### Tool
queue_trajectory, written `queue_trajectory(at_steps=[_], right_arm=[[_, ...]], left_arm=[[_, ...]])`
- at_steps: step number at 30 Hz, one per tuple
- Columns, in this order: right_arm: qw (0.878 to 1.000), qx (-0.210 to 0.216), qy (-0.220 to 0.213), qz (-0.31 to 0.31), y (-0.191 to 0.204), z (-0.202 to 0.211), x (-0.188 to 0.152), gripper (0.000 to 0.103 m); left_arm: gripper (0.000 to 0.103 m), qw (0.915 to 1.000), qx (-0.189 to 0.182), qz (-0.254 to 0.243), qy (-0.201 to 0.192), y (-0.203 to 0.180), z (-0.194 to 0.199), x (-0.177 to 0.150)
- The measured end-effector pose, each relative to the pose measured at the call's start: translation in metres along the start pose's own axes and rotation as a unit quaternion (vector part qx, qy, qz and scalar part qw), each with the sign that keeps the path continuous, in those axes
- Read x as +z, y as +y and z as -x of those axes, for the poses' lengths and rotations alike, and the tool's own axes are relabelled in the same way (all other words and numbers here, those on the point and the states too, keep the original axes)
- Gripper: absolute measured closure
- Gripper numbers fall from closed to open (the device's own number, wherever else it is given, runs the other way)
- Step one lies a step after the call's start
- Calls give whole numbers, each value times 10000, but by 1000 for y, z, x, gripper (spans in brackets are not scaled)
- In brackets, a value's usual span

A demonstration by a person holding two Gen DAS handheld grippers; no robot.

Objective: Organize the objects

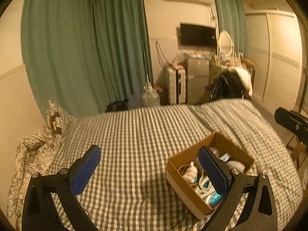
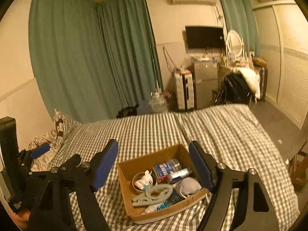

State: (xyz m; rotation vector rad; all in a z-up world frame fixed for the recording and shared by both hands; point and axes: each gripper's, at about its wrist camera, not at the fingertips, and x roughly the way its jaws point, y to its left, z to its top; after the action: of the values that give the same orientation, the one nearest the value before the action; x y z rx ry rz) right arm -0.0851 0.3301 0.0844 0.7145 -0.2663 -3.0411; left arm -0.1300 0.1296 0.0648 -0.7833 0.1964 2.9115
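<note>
Left wrist view: the left gripper (image 1: 149,170) hangs over the checked bed cover (image 1: 134,134), jaws wide apart, nothing btw them. The cardboard box (image 1: 192,198) sits on the bed near the front edge, partly behind the right-side finger. Inside are a white figurine (image 1: 190,172), pale hangers (image 1: 202,187) and other small things.

Right wrist view: the right gripper (image 2: 153,161) is also released, pads apart above the box (image 2: 127,184), not touching it. In the box I see a blue-label can (image 2: 166,170), a tube (image 2: 180,174), a white mask (image 2: 187,187), etc.

Handling, I judge: the box is light but its walls are thin and the bed is soft, so it can tip. Better to pinch one wall near a corner, or one gripper on each side.
</note>
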Motion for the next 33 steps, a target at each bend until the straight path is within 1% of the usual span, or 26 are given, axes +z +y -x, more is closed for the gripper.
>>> queue_trajectory(at_steps=[1, 3, 7, 10, 11, 14, 17, 19, 21, 23, 25, 28, 33], right_arm=[[10000, -17, -70, 30, 2, 8, 2, 21], [9997, -54, -228, 101, 8, 27, 8, 14], [9984, -151, -489, 258, 17, 58, 16, 9], [9967, -268, -609, 457, 19, 72, 15, 5], [9956, -336, -703, 526, 20, 77, 13, 1], [9939, -428, -873, 521, 16, 80, 6, 0], [9945, -428, -869, 388, 7, 72, -9, 0], [9951, -453, -812, 345, 1, 62, -21, 0], [9951, -527, -785, 291, -5, 48, -38, 0], [9960, -550, -663, 237, -13, 31, -53, 0], [9968, -596, -452, 282, -18, 15, -64, 0], [9959, -747, -336, 392, -23, 2, -75, 0], [9973, -597, -246, 349, -30, -6, -83, 0]], left_arm=[[0, 10000, -17, 29, -85, 3, 9, 3], [0, 9996, -44, 81, -275, 7, 28, 9], [0, 9985, -113, 132, -525, 12, 52, 17], [0, 9975, -131, 140, -687, 12, 64, 17], [0, 9971, -145, 151, -734, 12, 66, 15], [0, 9969, -152, 192, -742, 12, 64, 7], [0, 9976, -116, 236, -645, 13, 54, -7], [0, 9977, -44, 311, -595, 14, 44, -18], [0, 9978, -68, 351, -553, 14, 34, -29], [0, 9983, -91, 320, -485, 10, 24, -41], [0, 9988, -103, 182, -433, 3, 14, -52], [0, 9993, 11, 9, -368, -8, 2, -65], [0, 9994, -4, -65, -352, -16, -4, -74]])
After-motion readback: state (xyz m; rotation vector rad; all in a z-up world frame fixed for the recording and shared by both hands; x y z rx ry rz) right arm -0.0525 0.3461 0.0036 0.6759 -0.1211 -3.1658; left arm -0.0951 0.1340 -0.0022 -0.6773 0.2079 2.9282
